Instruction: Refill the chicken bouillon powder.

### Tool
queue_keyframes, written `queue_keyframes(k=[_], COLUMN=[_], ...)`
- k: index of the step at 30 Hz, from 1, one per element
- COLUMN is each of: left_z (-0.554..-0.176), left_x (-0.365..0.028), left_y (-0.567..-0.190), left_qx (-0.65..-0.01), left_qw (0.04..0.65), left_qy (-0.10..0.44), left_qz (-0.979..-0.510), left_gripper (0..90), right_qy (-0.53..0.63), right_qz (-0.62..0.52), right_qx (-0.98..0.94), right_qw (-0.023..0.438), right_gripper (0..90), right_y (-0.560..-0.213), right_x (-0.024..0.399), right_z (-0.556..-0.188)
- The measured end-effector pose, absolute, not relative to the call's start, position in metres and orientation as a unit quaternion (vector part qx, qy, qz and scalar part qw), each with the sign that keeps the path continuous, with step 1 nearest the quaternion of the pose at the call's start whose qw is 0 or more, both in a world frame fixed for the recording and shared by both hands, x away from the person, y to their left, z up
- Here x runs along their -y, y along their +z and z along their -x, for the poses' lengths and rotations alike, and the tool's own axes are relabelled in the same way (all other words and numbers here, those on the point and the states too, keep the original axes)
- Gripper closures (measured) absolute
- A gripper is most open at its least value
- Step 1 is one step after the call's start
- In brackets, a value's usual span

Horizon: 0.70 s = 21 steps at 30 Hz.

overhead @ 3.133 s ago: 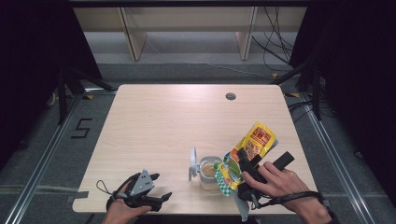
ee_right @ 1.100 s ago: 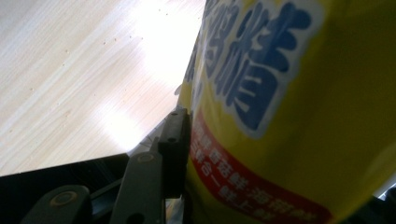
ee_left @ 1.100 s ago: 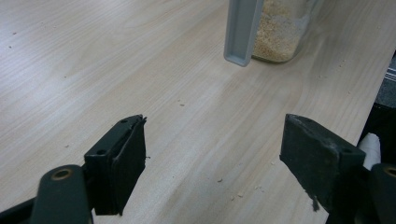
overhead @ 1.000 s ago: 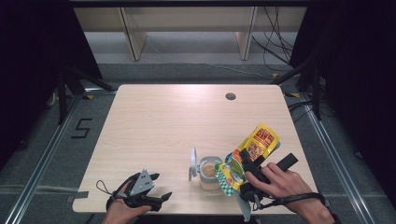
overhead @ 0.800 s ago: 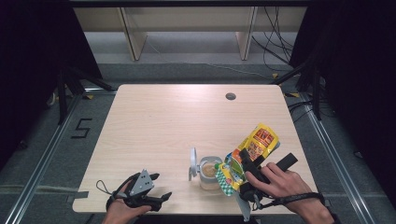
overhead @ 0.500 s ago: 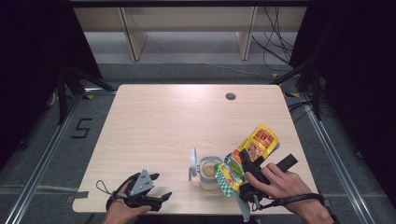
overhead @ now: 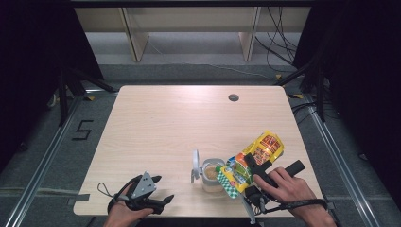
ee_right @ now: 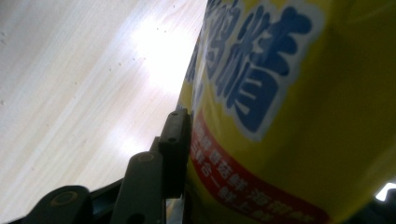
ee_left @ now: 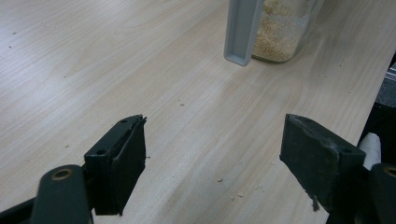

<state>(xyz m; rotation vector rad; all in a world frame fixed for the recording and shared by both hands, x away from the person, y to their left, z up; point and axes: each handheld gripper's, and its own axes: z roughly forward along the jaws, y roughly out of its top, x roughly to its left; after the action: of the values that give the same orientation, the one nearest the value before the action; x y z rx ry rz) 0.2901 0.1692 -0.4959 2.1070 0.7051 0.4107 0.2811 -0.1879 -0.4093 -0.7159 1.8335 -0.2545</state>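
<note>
Wood of the table [overhead: 156,123] lies bare under the left gripper [overhead: 150,196], which rests near the front edge with its jaws spread wide and nothing between them; it sits exactly where it sat three seconds ago. To its right stands the jar [overhead: 212,174], lid [overhead: 195,165] swung open to the left, with pale granules inside, as the left gripper view also shows [ee_left: 280,32]. Right of that, the right gripper [overhead: 250,166] pinches the yellow bag [overhead: 253,158], one jaw pressed flat to the printed side [ee_right: 280,93]. Compared with three seconds back, the bag has shifted only slightly, its lower end edging over the jar's mouth, and in the last second almost nothing has moved. That suggests a slow pour is under way, with the bag held steady and tilted; whether granules are falling cannot be told.
</note>
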Motion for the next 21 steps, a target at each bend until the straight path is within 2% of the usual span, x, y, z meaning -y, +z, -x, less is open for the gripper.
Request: queue_keyframes(k=[7, 14, 16, 21], left_z=[-0.29, -0.292, -0.291, -0.29], left_x=[-0.169, -0.171, -0.17, -0.17], left_y=[-0.496, -0.494, -0.496, -0.495], left_qx=[-0.284, -0.27, -0.284, -0.281], left_qw=[0.427, 0.419, 0.421, 0.423], left_qy=[0.162, 0.169, 0.164, 0.159], left_qz=[-0.843, -0.85, -0.846, -0.847], left_gripper=[21.7, 21.7, 21.7, 21.7], right_qy=[-0.074, -0.009, 0.006, 0.074], right_qz=[0.288, 0.256, 0.245, 0.185], right_qx=[-0.77, -0.793, -0.801, -0.819], right_qw=[0.564, 0.553, 0.547, 0.538], right_gripper=[62.3, 63.1, 63.6, 66.0], right_y=[-0.414, -0.421, -0.42, -0.429], right_x=[0.197, 0.205, 0.209, 0.222], right_z=[-0.282, -0.284, -0.285, -0.287])
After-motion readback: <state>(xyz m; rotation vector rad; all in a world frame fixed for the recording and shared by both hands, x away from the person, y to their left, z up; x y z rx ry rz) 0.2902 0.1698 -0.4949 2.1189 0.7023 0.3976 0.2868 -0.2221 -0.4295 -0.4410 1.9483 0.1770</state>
